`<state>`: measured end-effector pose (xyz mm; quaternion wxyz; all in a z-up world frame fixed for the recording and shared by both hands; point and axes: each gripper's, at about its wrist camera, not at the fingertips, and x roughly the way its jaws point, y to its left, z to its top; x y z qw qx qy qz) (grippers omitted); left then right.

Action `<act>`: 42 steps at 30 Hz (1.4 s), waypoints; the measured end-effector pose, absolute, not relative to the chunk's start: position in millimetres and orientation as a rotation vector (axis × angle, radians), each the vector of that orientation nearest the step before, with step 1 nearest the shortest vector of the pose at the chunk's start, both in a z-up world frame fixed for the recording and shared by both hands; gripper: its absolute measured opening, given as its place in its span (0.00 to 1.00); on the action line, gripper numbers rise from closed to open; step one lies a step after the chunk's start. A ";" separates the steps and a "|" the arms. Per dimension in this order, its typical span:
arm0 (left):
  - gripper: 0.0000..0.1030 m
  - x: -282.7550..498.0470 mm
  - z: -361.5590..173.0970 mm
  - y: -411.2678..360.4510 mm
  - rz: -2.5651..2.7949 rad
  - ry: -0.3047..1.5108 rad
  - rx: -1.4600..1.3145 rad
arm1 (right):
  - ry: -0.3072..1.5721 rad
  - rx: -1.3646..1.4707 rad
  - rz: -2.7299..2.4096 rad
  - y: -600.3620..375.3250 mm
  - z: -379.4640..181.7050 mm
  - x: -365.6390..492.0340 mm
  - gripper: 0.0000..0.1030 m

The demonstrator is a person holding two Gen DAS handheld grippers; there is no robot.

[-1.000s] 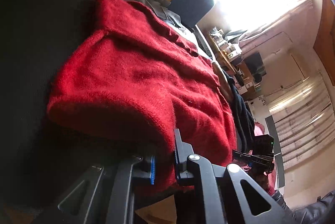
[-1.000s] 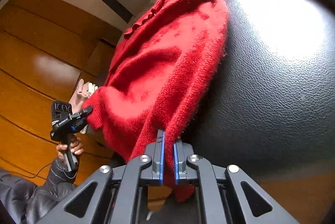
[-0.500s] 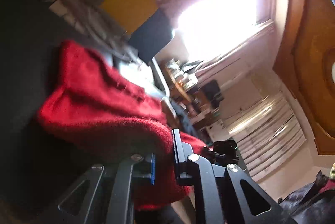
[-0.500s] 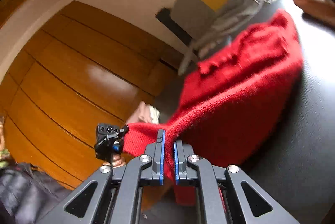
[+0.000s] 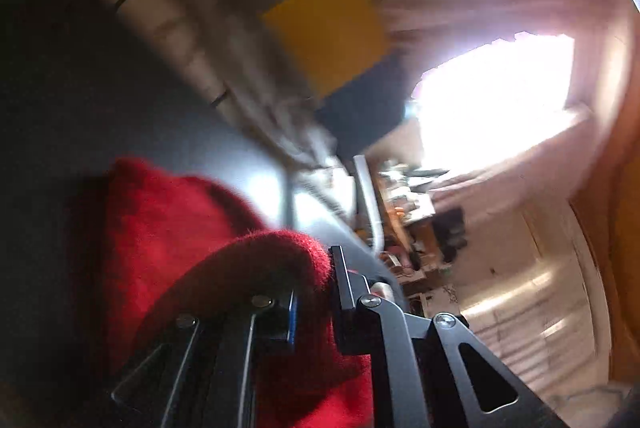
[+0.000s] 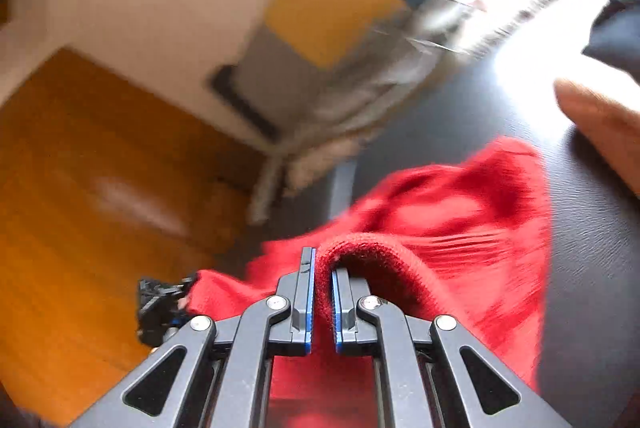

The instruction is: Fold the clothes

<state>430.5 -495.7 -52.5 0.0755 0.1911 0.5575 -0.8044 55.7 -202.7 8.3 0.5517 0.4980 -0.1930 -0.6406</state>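
Left wrist view: left gripper (image 5: 314, 302) has its fingers (image 5: 344, 284) closed narrow on a thick fold of the red knit sweater (image 5: 168, 240); cloth bulges over the tips and hangs below them. Rest of the sweater lies bunched on the black counter (image 5: 80, 99), just beyond the fingers. Behind the sweater: blurred grey/pale cloth heap (image 5: 248, 83), yellow panel (image 5: 332, 27), bright window (image 5: 496, 95), cluttered shelf (image 5: 408, 203). Right gripper not seen here.

Right wrist view: right gripper (image 6: 322, 292) fingers (image 6: 306, 292) pinch a thin sweater (image 6: 472, 224) edge, blue pads nearly meeting; hem loops over the right-side finger. This view alone shows the sweater spread across the black counter (image 6: 592, 268), plus the left gripper (image 6: 160, 308) at the sweater's far corner, by wood panelling (image 6: 80, 187). Yellow panel (image 6: 328, 7) & grey cloth (image 6: 360, 95) behind; tan blurred thing (image 6: 600, 119), can't tell what.
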 end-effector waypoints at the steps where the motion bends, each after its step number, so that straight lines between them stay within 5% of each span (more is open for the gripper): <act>1: 0.11 423.2 -71.1 -498.5 -2.366 1.698 0.621 | -0.453 1.221 -1.518 -207.6 -4.9 49.1 0.09; 14: 0.09 497.8 -95.0 -425.9 -2.363 1.632 0.713 | -0.485 1.271 -1.472 -138.5 -42.1 103.3 0.05; 16: 0.11 516.2 -94.1 -414.6 -2.346 1.642 0.707 | -0.509 1.271 -1.448 -125.1 -34.9 117.8 0.11; 17: 0.12 525.3 -91.7 -410.6 -2.345 1.636 0.700 | -0.513 1.263 -1.437 -120.1 -29.3 125.3 0.23; 18: 0.12 534.3 -89.3 -406.6 -2.344 1.630 0.693 | -0.518 1.255 -1.426 -115.2 -23.7 132.7 0.45; 20: 0.19 551.0 -83.0 -400.5 -2.329 1.645 0.661 | -0.527 1.238 -1.404 -105.2 -12.6 147.6 0.63; 22: 0.23 561.1 -73.9 -396.3 -2.337 1.648 0.636 | -0.484 1.229 -1.385 -104.6 -1.7 163.3 0.64; 27: 0.57 563.6 -56.1 -383.6 -2.391 1.637 0.665 | -0.416 1.245 -1.290 -115.3 -2.2 192.8 0.75; 32: 0.59 543.3 -50.2 -376.5 -2.395 1.603 0.774 | -0.389 1.258 -1.266 -136.2 -13.5 202.2 0.90; 35: 0.60 527.5 -43.8 -371.9 -2.412 1.514 0.852 | -0.377 1.239 -1.297 -136.1 -8.5 204.4 0.87; 39: 0.57 507.7 -57.4 -368.7 -2.364 1.475 1.058 | -0.222 1.245 -1.372 -128.6 -1.4 213.4 0.42; 41: 0.42 505.1 -60.5 -368.7 -2.332 1.511 1.075 | -0.190 1.254 -1.397 -125.8 -3.6 212.7 0.34; 42: 0.22 505.4 -61.4 -369.7 -2.325 1.542 1.068 | -0.210 1.258 -1.402 -121.5 -4.1 210.5 0.30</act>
